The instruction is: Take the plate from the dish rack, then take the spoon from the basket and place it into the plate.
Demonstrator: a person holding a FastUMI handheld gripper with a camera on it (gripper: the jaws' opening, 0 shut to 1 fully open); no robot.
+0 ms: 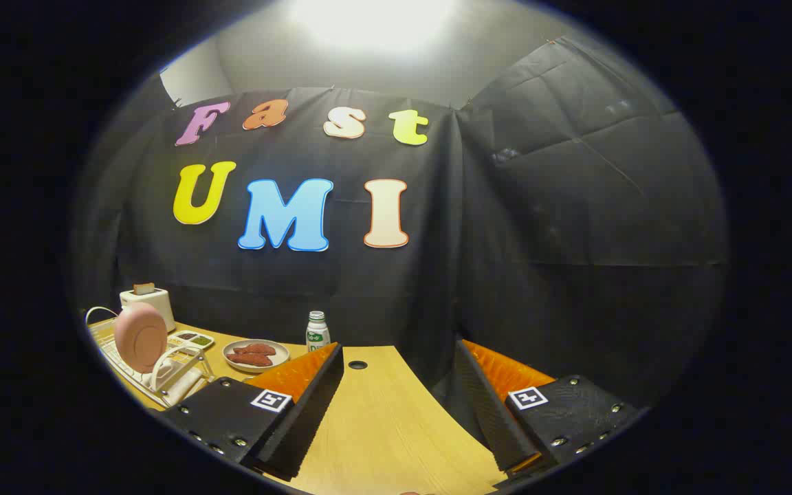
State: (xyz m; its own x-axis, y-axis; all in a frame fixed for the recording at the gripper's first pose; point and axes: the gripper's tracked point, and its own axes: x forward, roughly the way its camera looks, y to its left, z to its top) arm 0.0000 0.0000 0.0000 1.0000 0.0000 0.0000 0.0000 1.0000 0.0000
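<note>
The gripper (396,405) is hanging nearest the camera with its fingers spread wide and nothing between them but bare wooden table (382,426). The plate (140,337) is standing on edge in the dish rack (155,375), off beyond the left finger and well apart from it — pink, round and probably light and stiff, though likely smooth enough to slip. I would be taking it by the upper rim, one finger on each face, and lifting straight up out of the rack's wires. The spoon and its basket cannot be made out from here. Just beside the rack a small tray (192,339) and a bowl of reddish food (256,355) are sitting, a bottle (317,330) beyond them and a toaster (147,302) behind the plate.
</note>
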